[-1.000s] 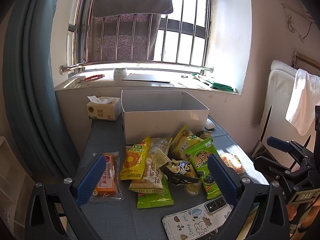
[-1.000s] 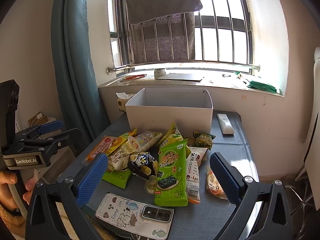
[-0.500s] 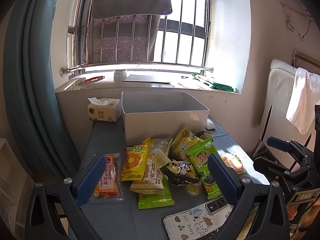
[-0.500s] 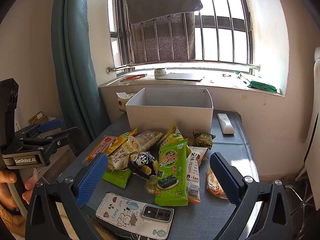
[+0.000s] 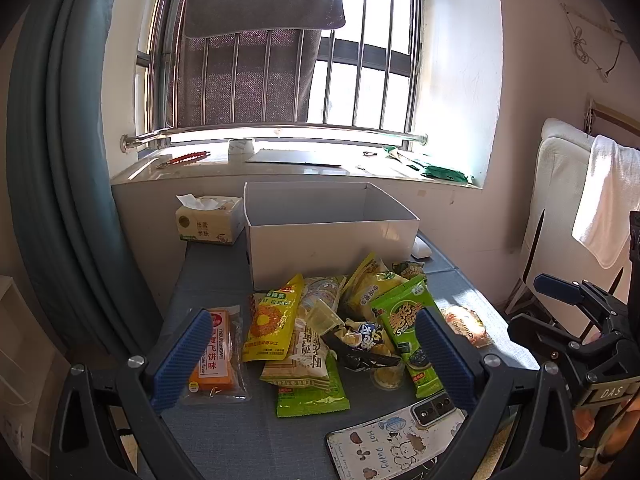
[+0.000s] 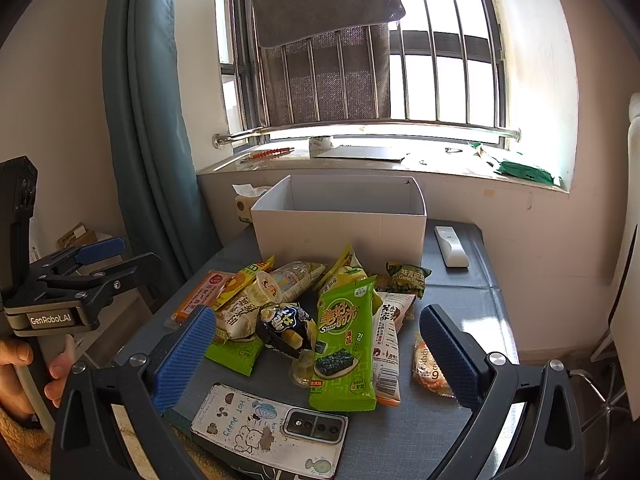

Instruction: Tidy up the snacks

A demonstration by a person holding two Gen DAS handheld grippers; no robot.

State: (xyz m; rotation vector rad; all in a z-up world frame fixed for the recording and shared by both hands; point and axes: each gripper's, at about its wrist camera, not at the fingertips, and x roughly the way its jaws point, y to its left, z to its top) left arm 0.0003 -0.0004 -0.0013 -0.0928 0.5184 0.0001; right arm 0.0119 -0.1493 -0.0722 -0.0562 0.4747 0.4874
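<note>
A pile of snack packets lies on the grey table [image 5: 224, 436] in front of an empty white box [image 5: 328, 248]. It includes a green seaweed packet [image 5: 408, 328], a yellow packet [image 5: 272, 324], an orange biscuit packet [image 5: 214, 354] and a dark packet [image 5: 362, 342]. My left gripper [image 5: 316, 356] is open and empty, held above the table's near edge. My right gripper [image 6: 316, 356] is open and empty too, before the green packet [image 6: 346, 340] and the box [image 6: 340, 224].
A phone in a cartoon case [image 6: 268, 424] lies at the near table edge. A tissue box [image 5: 208, 220] stands left of the white box. A white remote [image 6: 452, 246] lies at its right. A curtain [image 5: 60, 160] hangs at left, a windowsill behind.
Both grippers have barely shifted. Nothing on the table has moved.
</note>
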